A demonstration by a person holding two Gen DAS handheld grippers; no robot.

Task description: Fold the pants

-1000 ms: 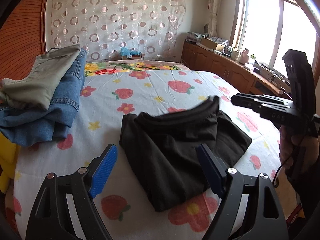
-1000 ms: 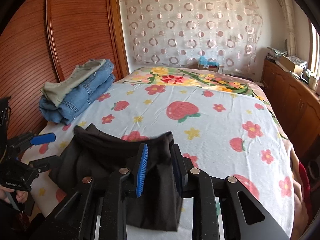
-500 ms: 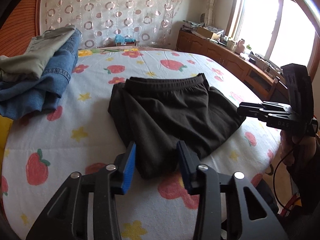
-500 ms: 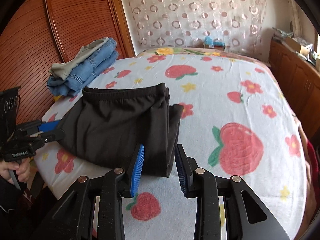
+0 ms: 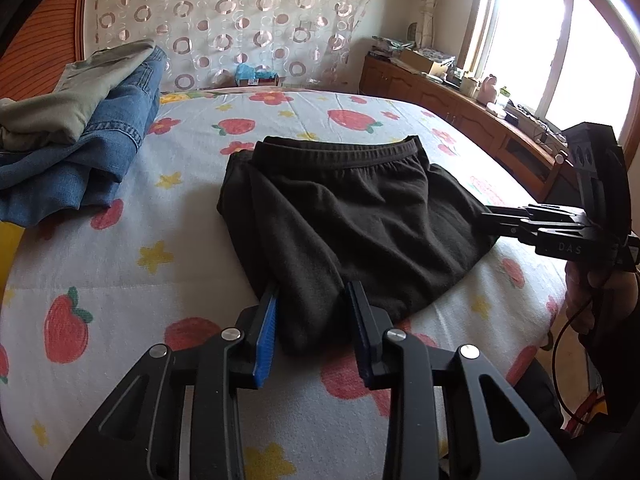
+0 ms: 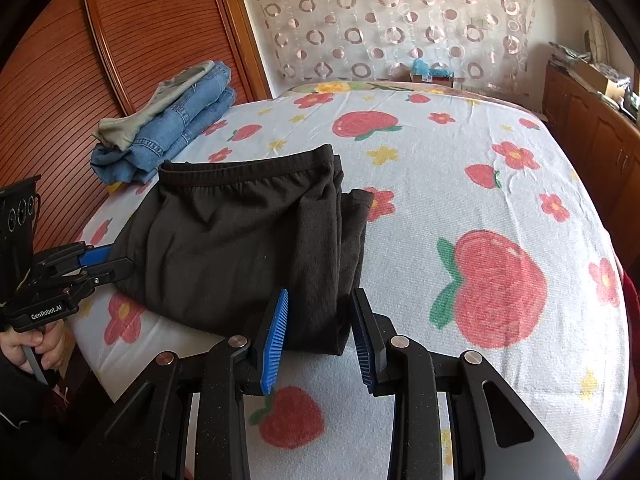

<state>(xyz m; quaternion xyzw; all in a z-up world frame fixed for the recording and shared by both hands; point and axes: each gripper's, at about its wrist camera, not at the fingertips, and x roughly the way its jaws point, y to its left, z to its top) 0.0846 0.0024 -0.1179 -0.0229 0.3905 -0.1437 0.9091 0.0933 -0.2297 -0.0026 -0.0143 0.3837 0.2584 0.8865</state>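
The black pants [image 5: 352, 216] are laid folded on the strawberry-print bedsheet [image 5: 120, 264], elastic waistband away from the cameras. Their near left corner is flanked by the left gripper [image 5: 314, 312], whose jaws have just been closing; the near right corner is flanked by the right gripper [image 6: 320, 320]. Both are angled downward. Whether the soft knit is pinched cannot be told.

You can see a bed [image 6: 460, 184] with a white sheet full of red strawberries and flowers. At its far left corner, blue jeans [image 5: 80, 160] lie folded with a grey-green piece of clothing [image 5: 68, 96] on top. Behind hangs a curtain with rings [image 6: 384, 20], and a wooden cabinet [image 5: 460, 108] stands under the bright window [image 5: 560, 52].
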